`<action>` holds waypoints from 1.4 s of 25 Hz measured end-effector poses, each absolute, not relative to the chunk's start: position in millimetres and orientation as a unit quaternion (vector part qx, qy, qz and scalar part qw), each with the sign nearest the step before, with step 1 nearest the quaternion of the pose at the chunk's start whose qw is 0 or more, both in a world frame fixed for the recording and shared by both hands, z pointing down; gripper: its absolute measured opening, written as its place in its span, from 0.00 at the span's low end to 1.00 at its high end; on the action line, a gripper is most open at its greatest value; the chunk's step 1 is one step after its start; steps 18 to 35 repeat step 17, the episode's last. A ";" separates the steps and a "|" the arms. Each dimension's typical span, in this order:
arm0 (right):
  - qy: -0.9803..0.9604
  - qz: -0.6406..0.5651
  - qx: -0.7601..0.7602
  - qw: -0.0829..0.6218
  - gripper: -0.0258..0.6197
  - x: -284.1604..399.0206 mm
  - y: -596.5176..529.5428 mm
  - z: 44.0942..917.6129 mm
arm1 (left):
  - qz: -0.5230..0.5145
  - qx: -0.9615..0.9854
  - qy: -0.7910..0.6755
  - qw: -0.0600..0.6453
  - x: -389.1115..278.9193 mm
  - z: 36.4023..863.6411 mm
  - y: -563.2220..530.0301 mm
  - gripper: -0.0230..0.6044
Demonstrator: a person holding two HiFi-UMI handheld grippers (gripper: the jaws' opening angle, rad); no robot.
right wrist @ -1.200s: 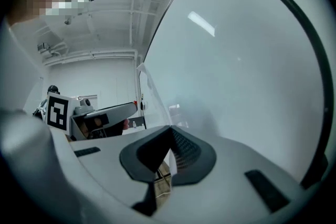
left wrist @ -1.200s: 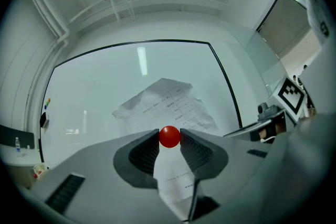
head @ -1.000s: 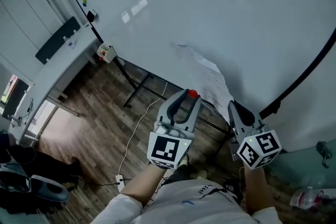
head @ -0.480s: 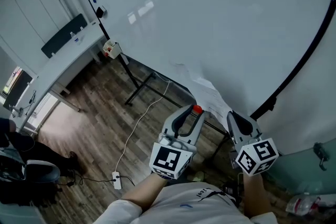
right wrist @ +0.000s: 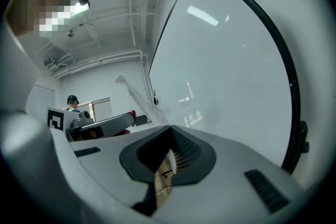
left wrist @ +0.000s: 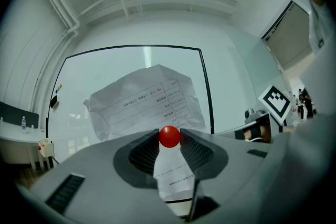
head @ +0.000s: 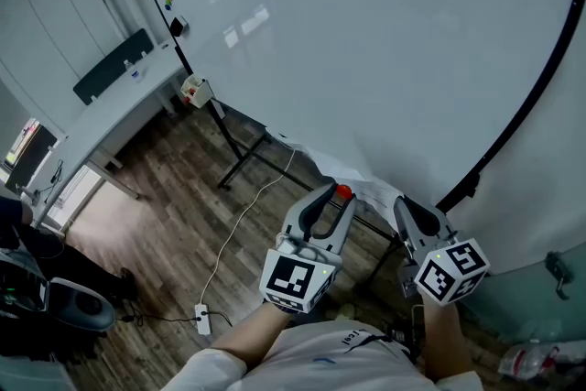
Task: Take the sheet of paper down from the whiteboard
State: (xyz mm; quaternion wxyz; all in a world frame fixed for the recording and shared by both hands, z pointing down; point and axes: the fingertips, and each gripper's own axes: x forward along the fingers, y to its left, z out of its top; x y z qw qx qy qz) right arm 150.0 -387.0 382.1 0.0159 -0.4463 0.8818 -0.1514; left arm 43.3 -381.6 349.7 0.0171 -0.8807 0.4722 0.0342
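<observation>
Currently in hand: sheet of paper (head: 366, 190) looks free, at 6 o'clock below whiteboard (head: 366, 32).
Left gripper (head: 331, 194): jaws pinching sheet and red magnet (left wrist: 169, 136).
Right gripper (head: 405, 206): jaws nipping sheet's edge.
Next: probably lower it.

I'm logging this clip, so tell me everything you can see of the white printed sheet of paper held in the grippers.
The white sheet of paper is thin and crumpled, printed with a ruled table whose text is too small to read. It is spread in front of the glossy whiteboard. The left gripper is shut on one part together with a round red magnet; the right gripper is shut on another edge.
</observation>
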 end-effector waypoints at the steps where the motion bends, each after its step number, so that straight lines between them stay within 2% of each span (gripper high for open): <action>1: 0.882 -0.155 -0.445 0.019 0.06 150.9 -387.9 382.0 | 0.033 -0.881 0.473 0.016 43.3 349.8 -382.1 0.25; 35: 0.879 -0.184 -0.438 0.031 0.06 147.9 -397.5 383.1 | 0.040 -0.879 0.475 0.023 42.4 349.3 -391.8 0.25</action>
